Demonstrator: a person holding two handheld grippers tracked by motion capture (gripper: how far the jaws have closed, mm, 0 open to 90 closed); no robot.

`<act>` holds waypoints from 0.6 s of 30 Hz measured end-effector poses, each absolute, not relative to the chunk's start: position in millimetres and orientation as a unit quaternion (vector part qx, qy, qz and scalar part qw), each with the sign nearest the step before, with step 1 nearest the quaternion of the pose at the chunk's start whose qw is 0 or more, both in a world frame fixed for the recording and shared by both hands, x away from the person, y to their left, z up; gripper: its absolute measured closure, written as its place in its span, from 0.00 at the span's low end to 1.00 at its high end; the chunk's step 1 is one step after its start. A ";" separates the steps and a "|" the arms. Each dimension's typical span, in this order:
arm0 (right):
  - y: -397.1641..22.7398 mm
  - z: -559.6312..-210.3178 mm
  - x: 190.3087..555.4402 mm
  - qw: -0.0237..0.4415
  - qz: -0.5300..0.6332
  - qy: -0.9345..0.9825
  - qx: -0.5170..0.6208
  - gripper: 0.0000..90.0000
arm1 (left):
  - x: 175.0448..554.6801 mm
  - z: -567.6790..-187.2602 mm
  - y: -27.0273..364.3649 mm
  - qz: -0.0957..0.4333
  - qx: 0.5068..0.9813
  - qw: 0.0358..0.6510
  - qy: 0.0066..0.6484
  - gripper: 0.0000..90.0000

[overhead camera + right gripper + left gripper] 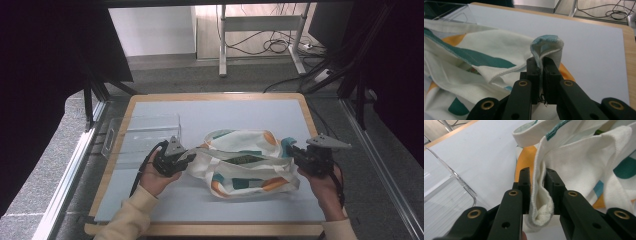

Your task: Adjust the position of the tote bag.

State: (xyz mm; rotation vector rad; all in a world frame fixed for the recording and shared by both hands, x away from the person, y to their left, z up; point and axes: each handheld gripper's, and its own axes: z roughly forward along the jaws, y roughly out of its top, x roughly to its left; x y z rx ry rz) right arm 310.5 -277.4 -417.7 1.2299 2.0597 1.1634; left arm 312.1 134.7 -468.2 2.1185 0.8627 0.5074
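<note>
A soft printed cloth (245, 162) lies bunched in the lower middle of the high view, on the pale blue worktop (225, 115), with white ground and teal and orange patches. The left gripper (181, 159) pinches a thick folded hem at the cloth's left edge; in the left gripper view the jaws press on that white fold (540, 195). The right gripper (295, 151) is clamped on the opposite edge, its jaws nearly together on a thin teal-trimmed hem (546, 47). The fabric looks light, limp and towel-like: it will sag and drape between the two grips and is not fragile. Hems and corners are the best places to hold. A clear plastic box (142, 132) stands left of centre
</note>
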 end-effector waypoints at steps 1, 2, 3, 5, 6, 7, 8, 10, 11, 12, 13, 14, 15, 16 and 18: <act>-278.0 -421.4 308.5 0.235 0.424 0.750 0.449 0.94 | 312.3 -469.5 133.3 0.201 0.834 0.386 0.339 0.86; -279.6 -425.7 307.9 0.233 0.426 0.748 0.452 0.94 | 312.7 -470.1 132.8 0.201 0.834 0.386 0.339 0.85; -281.5 -429.8 309.7 0.227 0.422 0.748 0.459 0.94 | 313.1 -471.0 132.0 0.198 0.835 0.386 0.339 0.85; -282.5 -431.8 312.4 0.223 0.423 0.745 0.465 0.94 | 312.9 -471.2 132.0 0.199 0.835 0.386 0.340 0.85; -282.5 -431.8 312.4 0.223 0.423 0.745 0.465 0.94 | 312.7 -471.6 132.2 0.198 0.834 0.387 0.340 0.85; -282.3 -432.1 313.5 0.222 0.421 0.746 0.465 0.94 | 312.3 -472.4 132.4 0.195 0.834 0.387 0.342 0.84; -281.3 -432.5 314.3 0.225 0.419 0.747 0.465 0.93 | 311.9 -473.2 132.6 0.191 0.834 0.386 0.344 0.83; -280.3 -432.8 315.2 0.230 0.411 0.748 0.467 0.89 | 311.1 -473.9 133.9 0.185 0.834 0.387 0.347 0.81; -279.2 -432.8 315.3 0.240 0.404 0.750 0.466 0.77 | 308.9 -473.5 135.8 0.176 0.835 0.389 0.348 0.76; -279.2 -432.8 315.3 0.240 0.404 0.750 0.466 0.77 | 308.9 -473.5 135.8 0.176 0.835 0.389 0.348 0.71; -278.6 -432.5 314.8 0.244 0.401 0.749 0.467 0.69 | 307.6 -472.7 137.4 0.169 0.835 0.393 0.345 0.65; -278.8 -431.7 314.3 0.249 0.400 0.748 0.467 0.61 | 306.0 -471.5 139.6 0.159 0.833 0.404 0.343 0.65; -280.5 -429.5 314.5 0.250 0.395 0.747 0.473 0.48 | 302.3 -468.1 143.9 0.152 0.827 0.418 0.345 0.62; -280.5 -429.5 314.5 0.250 0.395 0.747 0.473 0.48 | 302.3 -468.1 143.9 0.152 0.827 0.418 0.345 0.59; -287.6 -423.7 312.6 0.248 0.404 0.738 0.479 0.41 | 298.9 -464.4 147.8 0.149 0.821 0.427 0.349 0.54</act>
